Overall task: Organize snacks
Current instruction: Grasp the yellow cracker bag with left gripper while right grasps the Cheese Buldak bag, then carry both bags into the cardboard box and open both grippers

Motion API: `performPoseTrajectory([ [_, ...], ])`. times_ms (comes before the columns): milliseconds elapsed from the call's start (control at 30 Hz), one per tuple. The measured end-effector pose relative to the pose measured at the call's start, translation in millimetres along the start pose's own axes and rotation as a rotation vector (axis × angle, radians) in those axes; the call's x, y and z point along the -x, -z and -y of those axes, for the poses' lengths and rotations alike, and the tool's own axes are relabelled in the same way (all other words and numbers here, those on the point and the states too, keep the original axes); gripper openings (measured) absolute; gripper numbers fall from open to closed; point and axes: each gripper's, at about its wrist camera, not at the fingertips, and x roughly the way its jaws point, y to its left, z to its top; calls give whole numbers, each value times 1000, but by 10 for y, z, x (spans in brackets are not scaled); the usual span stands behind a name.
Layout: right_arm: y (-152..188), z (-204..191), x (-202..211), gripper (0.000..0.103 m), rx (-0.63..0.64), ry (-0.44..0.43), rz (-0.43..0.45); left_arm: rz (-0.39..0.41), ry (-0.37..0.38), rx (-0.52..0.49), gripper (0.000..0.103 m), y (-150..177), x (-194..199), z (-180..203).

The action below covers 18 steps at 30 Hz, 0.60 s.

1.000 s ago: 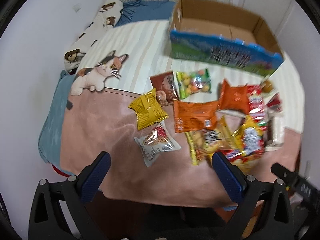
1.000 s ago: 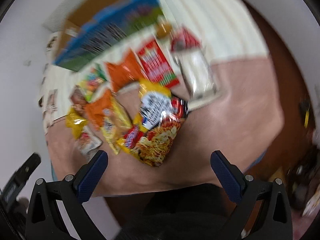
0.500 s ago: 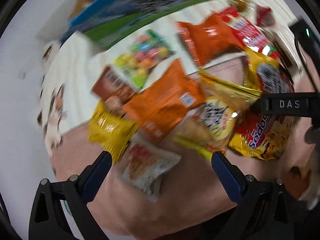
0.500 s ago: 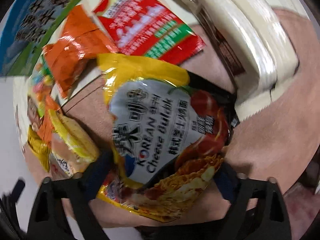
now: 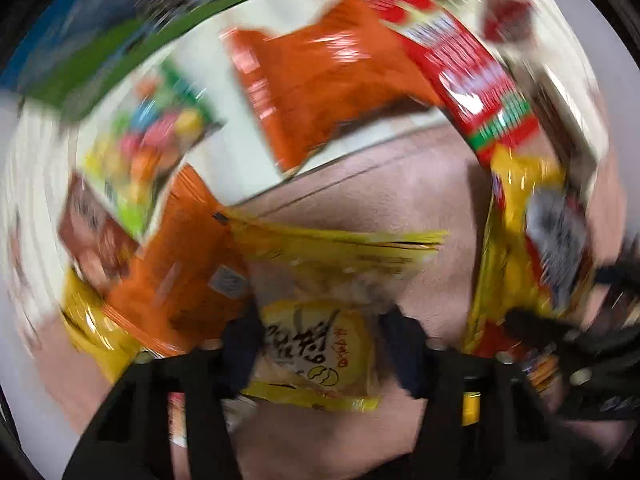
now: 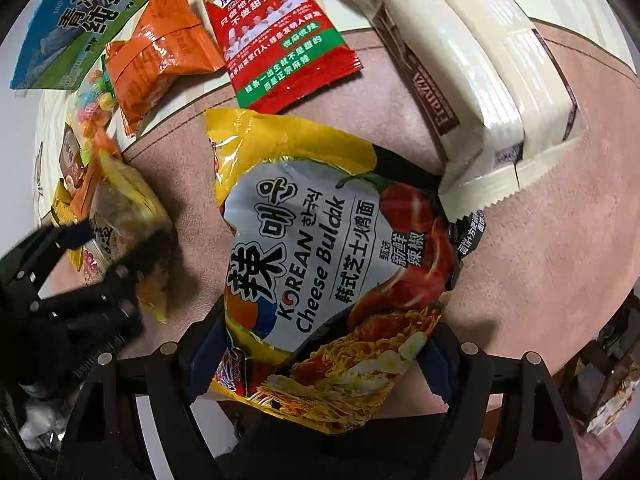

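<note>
**Two Claws, Two Packets, Lots Still To Tidy**

Nearest in the right wrist view, the right claw (image 6: pixel 320 356) squeezes the near end of the big noodle packet (image 6: pixel 320 248). Both pads press its sides, so it is grasping the packet. The packet sits on the pink blanket (image 6: pixel 540 260).

In the left wrist view, which is very blurry, the left claw (image 5: pixel 320 348) has its two fingers on either side of a small yellow snack bag (image 5: pixel 316 352). It looks like it is grasping the bag, but the blur makes this hard to be sure of.

A little farther, to the left, lies an orange bag (image 5: pixel 176 280). To the right lies a long white cookie pack (image 6: pixel 472 72).

Farther still are a red spicy packet (image 6: pixel 276 36), another orange bag (image 6: pixel 156 52) and a candy bag (image 5: pixel 148 148).

Farthest away is the blue and green box (image 6: pixel 80 16). Only its side shows, so I cannot tell if anything is inside.

My guess is that the job has just begun. Almost all the snacks still lie spread on the bed, and only two are being picked up.
</note>
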Motion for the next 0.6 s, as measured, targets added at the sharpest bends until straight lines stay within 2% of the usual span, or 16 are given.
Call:
performPoseTrajectory([
  [100, 49, -59, -31, 84, 47, 29, 29, -76, 94, 269, 49, 141, -43, -336],
  [200, 209, -240, -24, 83, 149, 96, 67, -96, 144, 394, 50, 272, -116, -497],
  [267, 237, -366, -76, 84, 165, 111, 77, -101, 144, 412, 51, 318, -195, -520],
  [433, 185, -380, -120, 89, 93, 101, 56, -73, 132, 383, 54, 438, -320, -522],
  [600, 186, -380, -187, 88, -2, 113, 66, -17, 105, 362, 45, 522, -262, -313],
])
